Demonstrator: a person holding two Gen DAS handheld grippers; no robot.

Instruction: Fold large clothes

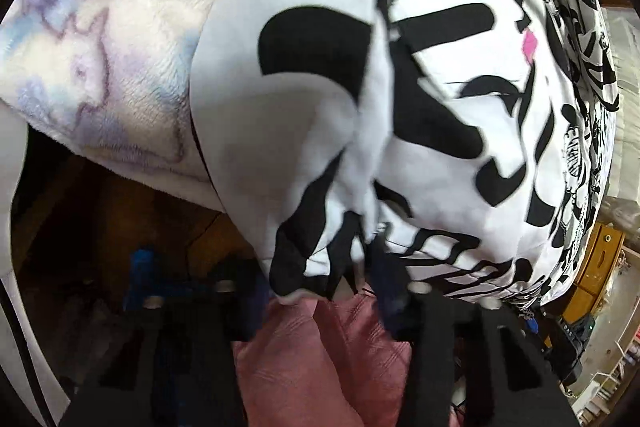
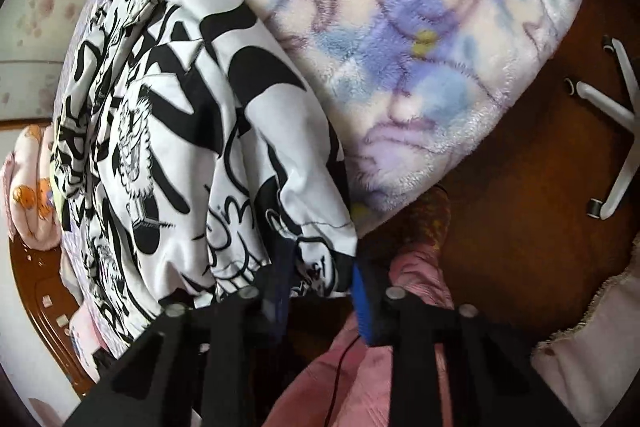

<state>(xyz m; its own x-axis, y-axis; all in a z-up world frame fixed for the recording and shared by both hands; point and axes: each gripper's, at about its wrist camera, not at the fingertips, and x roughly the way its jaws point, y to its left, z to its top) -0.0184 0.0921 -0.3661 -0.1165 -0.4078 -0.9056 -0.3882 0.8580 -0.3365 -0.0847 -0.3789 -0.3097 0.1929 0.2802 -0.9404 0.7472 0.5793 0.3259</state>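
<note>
A white garment with bold black print (image 1: 440,87) lies spread over a bed, its hem hanging off the near edge. In the left wrist view a bunched corner of that hem sits between the fingers of my left gripper (image 1: 320,279), with creases running in towards the grip. It looks shut on the cloth. In the right wrist view the other part of the hem of the same garment (image 2: 180,147) is pinched between the blue pads of my right gripper (image 2: 320,275). Both grippers point steeply down at the bed edge.
A fluffy blue, purple and white blanket (image 2: 420,47) covers the bed under the garment. Pink cloth on the person (image 1: 320,355) fills the space below the fingers. A white chair base (image 2: 616,115) stands on the dark wooden floor (image 2: 520,227). Yellow drawers (image 1: 604,255) stand at the right.
</note>
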